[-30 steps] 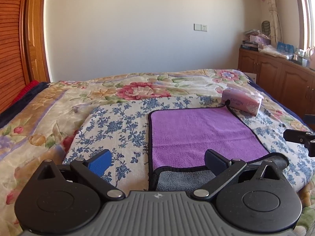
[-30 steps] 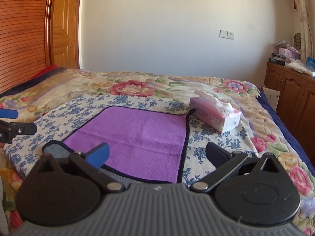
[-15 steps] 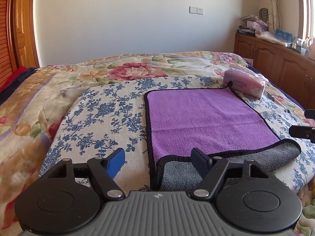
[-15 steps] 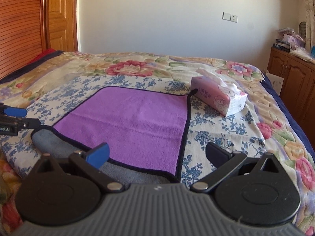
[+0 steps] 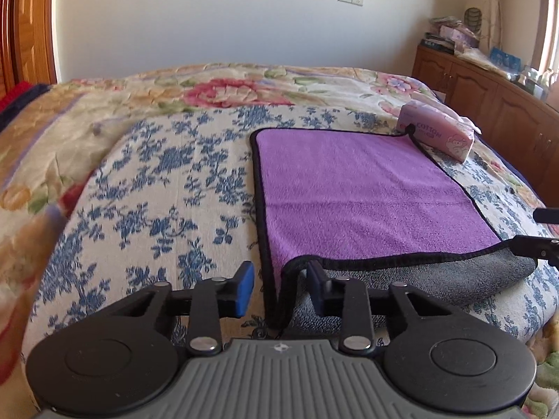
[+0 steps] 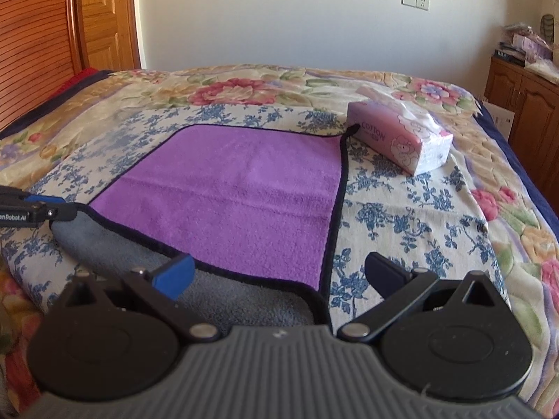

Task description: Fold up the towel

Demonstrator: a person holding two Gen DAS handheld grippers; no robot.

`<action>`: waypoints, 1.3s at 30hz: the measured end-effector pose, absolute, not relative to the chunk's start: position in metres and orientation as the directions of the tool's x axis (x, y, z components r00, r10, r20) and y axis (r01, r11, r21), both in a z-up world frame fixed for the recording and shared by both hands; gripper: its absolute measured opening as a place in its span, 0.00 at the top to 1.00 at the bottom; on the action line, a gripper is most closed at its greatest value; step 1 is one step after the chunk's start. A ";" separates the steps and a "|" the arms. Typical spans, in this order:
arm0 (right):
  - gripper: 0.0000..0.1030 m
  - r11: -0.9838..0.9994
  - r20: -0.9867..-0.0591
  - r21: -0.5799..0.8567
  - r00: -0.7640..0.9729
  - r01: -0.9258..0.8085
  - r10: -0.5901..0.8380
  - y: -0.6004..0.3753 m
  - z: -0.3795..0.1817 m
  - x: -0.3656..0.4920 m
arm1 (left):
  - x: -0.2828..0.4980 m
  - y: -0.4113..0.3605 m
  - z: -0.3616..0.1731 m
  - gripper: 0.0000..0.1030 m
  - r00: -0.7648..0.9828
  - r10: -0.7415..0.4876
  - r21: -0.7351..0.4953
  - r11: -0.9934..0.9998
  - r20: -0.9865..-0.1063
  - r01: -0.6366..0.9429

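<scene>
A purple towel (image 5: 363, 192) with black trim lies flat on the bed; its near edge is turned up and shows the grey underside (image 5: 436, 279). It also shows in the right wrist view (image 6: 244, 192), grey side (image 6: 227, 296) nearest. My left gripper (image 5: 279, 289) is partly closed, its jaws straddling the towel's near left corner without pinching it. My right gripper (image 6: 279, 276) is wide open over the towel's near right corner. Each gripper's fingers show at the edge of the other's view.
A pink tissue box (image 5: 440, 136) lies at the towel's far right corner, also in the right wrist view (image 6: 401, 136). The towel rests on a blue-flowered cloth (image 5: 157, 192) over a floral quilt. Wooden cabinets (image 5: 489, 97) stand along the right, a wooden door (image 6: 97, 17) at left.
Both grippers moved down and forward to the towel's near edge. The left jaws narrowed around the near left corner. The right jaws stayed wide open.
</scene>
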State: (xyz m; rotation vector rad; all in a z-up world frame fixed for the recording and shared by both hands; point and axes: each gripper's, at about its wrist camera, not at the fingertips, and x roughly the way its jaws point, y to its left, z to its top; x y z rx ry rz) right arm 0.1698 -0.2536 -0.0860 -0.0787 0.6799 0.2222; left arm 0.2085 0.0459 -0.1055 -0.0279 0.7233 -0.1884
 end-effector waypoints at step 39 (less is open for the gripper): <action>0.90 0.971 -0.732 0.133 0.641 -0.199 0.232 -0.277 -0.094 0.180 | 0.204 0.039 -0.103 0.93 0.711 -0.238 -0.117 0.969 -0.662 0.216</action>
